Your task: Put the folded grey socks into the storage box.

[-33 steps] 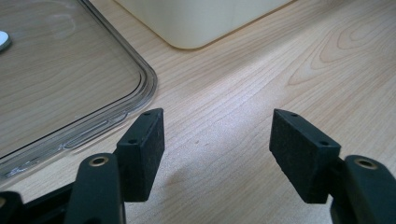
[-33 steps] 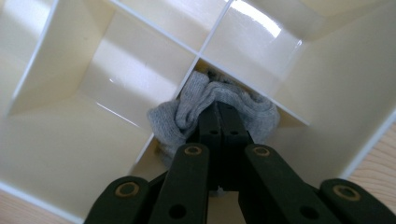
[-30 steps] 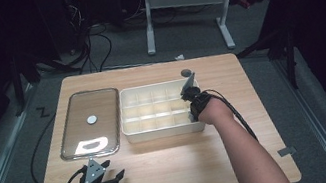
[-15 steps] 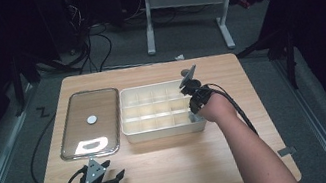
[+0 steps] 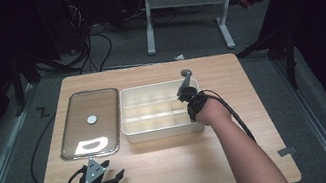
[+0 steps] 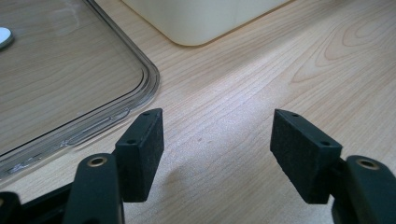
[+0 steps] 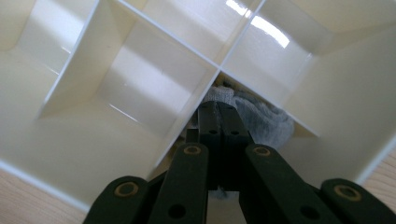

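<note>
Grey cloth being pinched by closed R gripper in far-right compartment of divided box; wiping underway, most cells left. L gripper being held wide open, empty, near edge.

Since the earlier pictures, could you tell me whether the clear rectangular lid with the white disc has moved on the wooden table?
No. The clear rectangular lid lies where it did, just left of the cream compartment box, apart from it.
</note>
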{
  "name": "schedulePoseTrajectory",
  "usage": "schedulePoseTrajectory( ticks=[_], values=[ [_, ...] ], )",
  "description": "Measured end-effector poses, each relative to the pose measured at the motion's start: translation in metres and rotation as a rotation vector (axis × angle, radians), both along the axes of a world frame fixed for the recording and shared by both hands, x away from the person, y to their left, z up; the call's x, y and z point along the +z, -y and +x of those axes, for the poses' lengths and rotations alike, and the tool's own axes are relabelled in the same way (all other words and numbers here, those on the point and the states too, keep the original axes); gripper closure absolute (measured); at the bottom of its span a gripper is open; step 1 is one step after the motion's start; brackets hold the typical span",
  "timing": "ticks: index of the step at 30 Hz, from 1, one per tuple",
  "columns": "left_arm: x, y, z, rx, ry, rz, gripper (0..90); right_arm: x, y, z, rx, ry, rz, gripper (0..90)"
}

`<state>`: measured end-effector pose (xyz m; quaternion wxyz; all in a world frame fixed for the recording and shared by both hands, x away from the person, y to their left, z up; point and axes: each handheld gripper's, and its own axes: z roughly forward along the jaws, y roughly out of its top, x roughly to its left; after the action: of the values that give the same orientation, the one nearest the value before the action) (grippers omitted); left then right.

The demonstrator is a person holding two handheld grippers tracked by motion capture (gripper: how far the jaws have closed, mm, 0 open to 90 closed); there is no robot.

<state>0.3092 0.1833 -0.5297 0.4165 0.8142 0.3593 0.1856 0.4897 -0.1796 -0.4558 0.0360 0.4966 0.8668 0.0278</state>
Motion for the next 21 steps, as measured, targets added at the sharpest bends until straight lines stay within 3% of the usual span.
schedulePoseTrajectory(
  ticks=[4,8,9,11,12,15,18,19,21],
  values=[
    [0.0,0.0,0.0,0.002,-0.002,-0.001,35.4,-0.002,-0.001,0.001,0.006,-0.001,-0.006,90.0],
    [0.0,-0.001,0.0,0.004,0.002,-0.006,35.4,0.011,0.001,-0.001,0.005,0.011,-0.004,89.5],
    [0.001,0.0,-0.001,0.003,0.003,-0.005,35.4,0.022,0.007,-0.002,-0.022,0.051,0.003,89.8],
    [0.001,0.0,-0.001,0.001,0.002,-0.005,35.4,0.024,0.01,-0.001,-0.031,0.066,-0.008,90.0],
    [0.001,0.0,-0.001,0.0,0.003,-0.005,35.4,0.021,0.015,0.0,-0.054,0.066,-0.05,90.0],
    [0.0,0.0,0.0,0.0,-0.004,0.0,35.4,0.008,0.014,0.002,-0.068,0.02,-0.045,90.0],
    [0.0,0.0,0.0,0.001,-0.003,0.0,35.4,0.0,0.009,0.004,-0.045,0.008,-0.081,90.0],
    [0.0,0.0,0.0,0.005,0.002,-0.004,35.5,-0.006,0.005,0.005,-0.027,0.01,-0.113,90.0],
    [0.001,-0.001,0.0,0.002,0.0,-0.002,35.5,-0.006,0.005,0.005,-0.029,0.011,-0.115,90.0]
  ],
)
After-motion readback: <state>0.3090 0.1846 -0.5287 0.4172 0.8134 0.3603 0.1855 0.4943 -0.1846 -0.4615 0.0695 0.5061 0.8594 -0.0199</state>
